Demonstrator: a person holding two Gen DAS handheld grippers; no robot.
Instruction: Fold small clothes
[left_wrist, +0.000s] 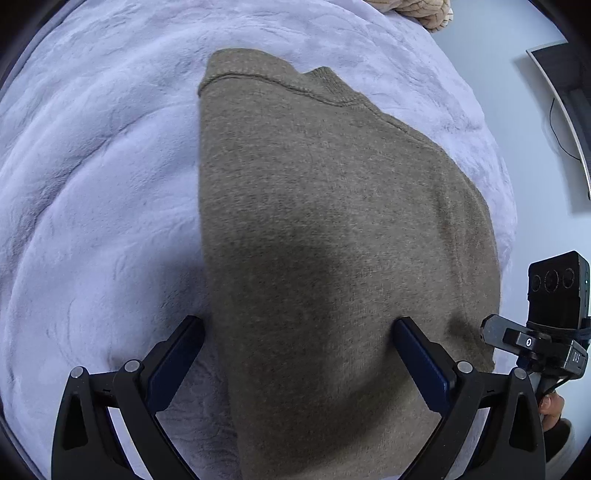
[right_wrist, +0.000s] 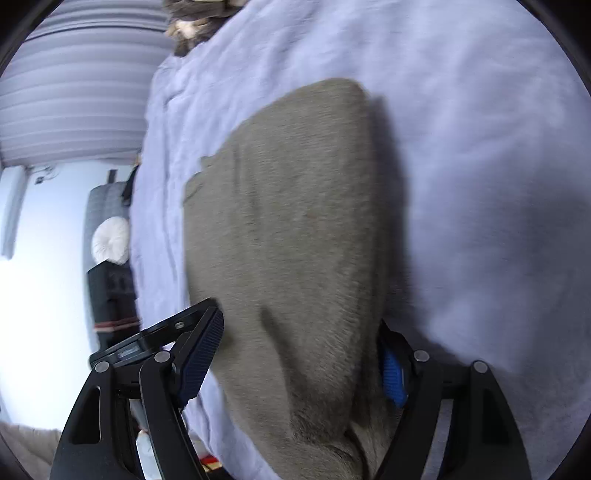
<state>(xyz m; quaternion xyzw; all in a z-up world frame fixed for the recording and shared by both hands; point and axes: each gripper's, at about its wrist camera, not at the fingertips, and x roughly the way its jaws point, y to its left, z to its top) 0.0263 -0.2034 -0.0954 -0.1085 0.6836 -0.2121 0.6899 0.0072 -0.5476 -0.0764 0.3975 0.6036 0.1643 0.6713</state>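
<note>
Because the brown sweater (left_wrist: 332, 229) is already doubled into a long strip on the lilac blanket (left_wrist: 92, 221), I have both tongs low over its near end, one at each side, so the next fold can start square. My left tongs (left_wrist: 299, 328) stand wide, with the near end of the cloth lying between the two pads; neither pad presses on it, as far as I can see. My right tongs (right_wrist: 299, 350) are spread wide too, the knit running up between them, and the far pad (right_wrist: 391, 373) sits half hidden behind the sweater's edge, so I cannot say whether it touches. The ribbed hem (left_wrist: 280, 83) lies at the far end, flat and well away from me. I judge the long fold done and the short one still to come. The soft blanket may drag the wool and spoil the crease.
</note>
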